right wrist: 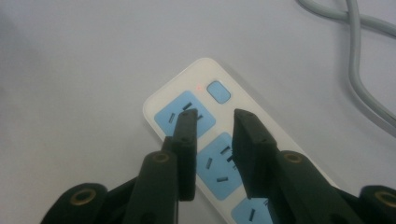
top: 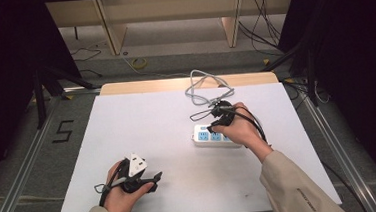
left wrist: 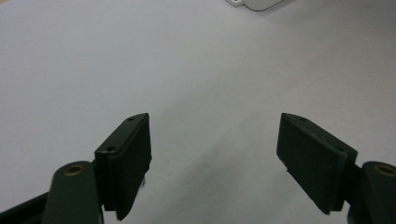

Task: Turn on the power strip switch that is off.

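1. Power strip [right wrist: 219, 154]: white body, blue socket faces, lying flat on the white counter [top: 143, 139], right of centre and toward the far half. In the right gripper view a small rounded switch [right wrist: 218, 91] sits at its end, with a faint red dot beside it, possibly an indicator lamp; too small to be sure.
2. Grey cable [top: 205, 87]: loops on the counter just beyond the strip, toward the far edge.
3. Right hand-held gripper [right wrist: 214, 122]: hovers over the sockets nearest the switch, jaws parted with nothing between them, released. The pads appear clear of the strip, though contact cannot be ruled out.
4. Left hand-held gripper [left wrist: 215, 140]: near the front left of the counter, jaws spread wide over bare surface, released, well apart from the strip.
5. Risk, judged: nothing steadies the strip. A push from the right jaws could slide or swivel it rather than do the intended work.
6. Risk: a jaw tip dropping could catch in a socket slot. If the strip is live, that is unwelcome.
7. Risk: an off-centre press near the switch could toggle it by accident.
8. Risk: the trailing gripper cable could snag the grey loops and drag the strip.
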Motion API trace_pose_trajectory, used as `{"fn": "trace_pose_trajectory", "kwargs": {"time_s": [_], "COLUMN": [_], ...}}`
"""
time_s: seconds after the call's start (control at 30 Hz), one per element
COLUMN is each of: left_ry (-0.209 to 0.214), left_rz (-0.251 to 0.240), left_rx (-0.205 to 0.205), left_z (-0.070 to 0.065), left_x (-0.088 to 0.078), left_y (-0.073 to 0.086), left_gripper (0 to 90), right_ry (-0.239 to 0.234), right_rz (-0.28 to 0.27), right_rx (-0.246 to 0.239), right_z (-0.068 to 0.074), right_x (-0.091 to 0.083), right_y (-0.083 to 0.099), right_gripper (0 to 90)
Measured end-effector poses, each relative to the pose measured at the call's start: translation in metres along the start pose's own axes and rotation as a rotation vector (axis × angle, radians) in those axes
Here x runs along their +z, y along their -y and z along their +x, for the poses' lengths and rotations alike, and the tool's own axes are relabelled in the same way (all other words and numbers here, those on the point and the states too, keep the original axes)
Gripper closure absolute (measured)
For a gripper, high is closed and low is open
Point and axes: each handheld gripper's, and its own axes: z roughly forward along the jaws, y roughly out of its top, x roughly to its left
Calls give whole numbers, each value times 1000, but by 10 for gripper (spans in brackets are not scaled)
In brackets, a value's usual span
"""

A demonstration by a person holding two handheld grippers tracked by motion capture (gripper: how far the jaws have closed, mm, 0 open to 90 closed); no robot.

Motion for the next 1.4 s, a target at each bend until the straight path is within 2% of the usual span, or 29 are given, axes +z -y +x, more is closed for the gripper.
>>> {"fn": "trace_pose_trajectory", "kwargs": {"time_s": [0.47, 0.73, 1.1, 1.4], "left_ry": [0, 1, 0, -4], "left_rz": [3, 4, 5, 9], "left_rx": [-4, -6, -9, -11], "left_z": [0, 0, 0, 0], "left_x": [0, 1, 1, 1], "left_y": [1, 1, 2, 2], "left_gripper": [262, 262, 263, 262], "right_ry": [-10, -21, -23, 11], "right_rz": [-43, -80, -149, -238], "right_rx": [21, 43, 43, 44], "right_z": [-5, -9, -11, -13], "right_x": [-15, -26, -39, -52], "right_y": [27, 49, 95, 134], "right_gripper": [608, 551, 505, 463]}}
